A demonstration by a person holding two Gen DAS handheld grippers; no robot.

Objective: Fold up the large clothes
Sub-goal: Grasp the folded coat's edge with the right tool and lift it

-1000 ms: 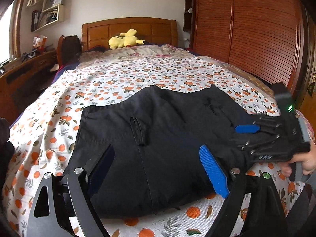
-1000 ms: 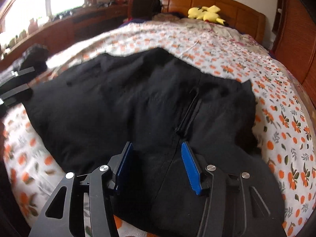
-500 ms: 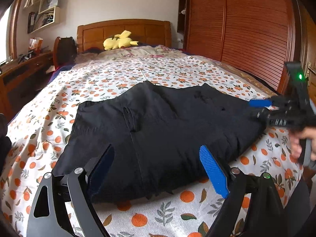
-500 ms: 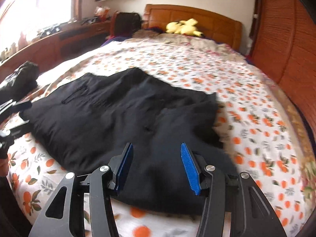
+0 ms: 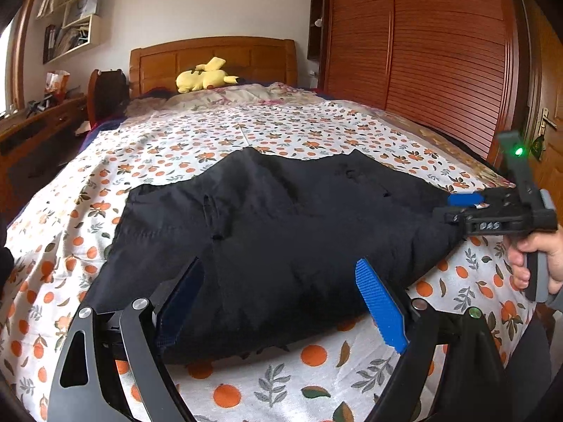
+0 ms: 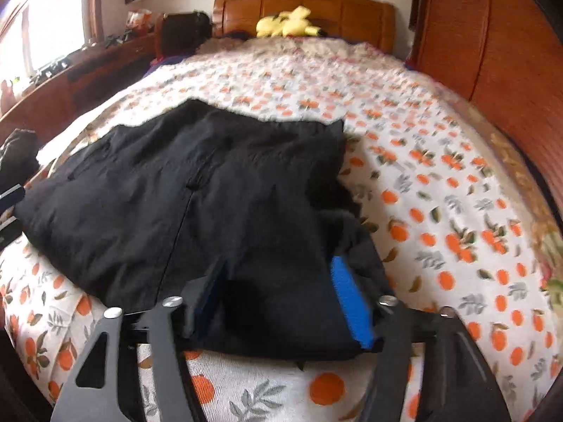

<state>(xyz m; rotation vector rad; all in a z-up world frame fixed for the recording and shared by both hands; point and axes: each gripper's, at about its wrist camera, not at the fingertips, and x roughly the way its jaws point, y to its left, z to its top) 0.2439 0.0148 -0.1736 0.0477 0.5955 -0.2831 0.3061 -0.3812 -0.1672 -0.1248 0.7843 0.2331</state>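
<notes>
Now spread flat on the bedspread [image 5: 288, 130]: black trousers [image 5: 281, 232]. Left gripper [image 5: 281, 302] wide open over their near edge, gripping nothing. Right gripper [image 6: 281, 295] opening, cloth between its jaws.

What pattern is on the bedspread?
White bedspread printed with oranges and leaves; sharpest in the left wrist view.

Daylight from bright blown-out window [image 6: 45, 31] at left; right wrist view motion-blurred, left sharp; fisheye bends edges, dark corner vignetting.
</notes>
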